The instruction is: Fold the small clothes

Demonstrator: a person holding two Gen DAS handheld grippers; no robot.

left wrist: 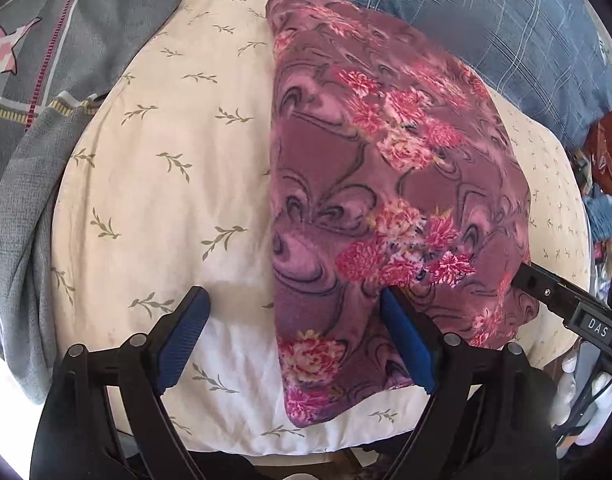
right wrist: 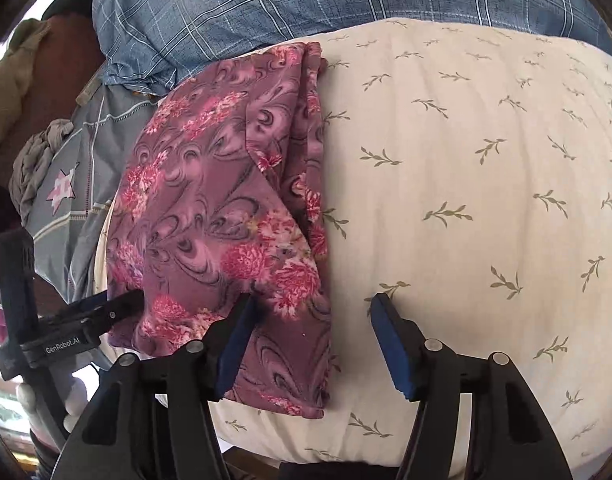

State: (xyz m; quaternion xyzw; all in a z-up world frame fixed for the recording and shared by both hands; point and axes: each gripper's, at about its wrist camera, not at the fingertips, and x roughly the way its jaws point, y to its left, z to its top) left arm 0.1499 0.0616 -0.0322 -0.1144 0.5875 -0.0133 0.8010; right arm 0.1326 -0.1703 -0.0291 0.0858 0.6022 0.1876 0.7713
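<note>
A purple garment with pink flowers [left wrist: 386,184] lies folded lengthwise on a cream cushion with a green leaf print [left wrist: 158,184]. My left gripper [left wrist: 294,300] is open and straddles the garment's left folded edge, low over the cushion. The right gripper shows at the right edge of this view [left wrist: 562,300], touching the garment's right side. In the right wrist view the garment [right wrist: 226,216] lies left of centre on the cushion [right wrist: 466,184]. My right gripper [right wrist: 312,304] is open over the garment's right edge. The left gripper [right wrist: 86,320] touches its left side.
A blue plaid cloth [right wrist: 306,0] is bunched behind the cushion. A grey quilt with a pink star [left wrist: 46,80] lies to the left. Red and dark clutter [left wrist: 604,152] sits at the far right. The cushion's near edge drops off below the grippers.
</note>
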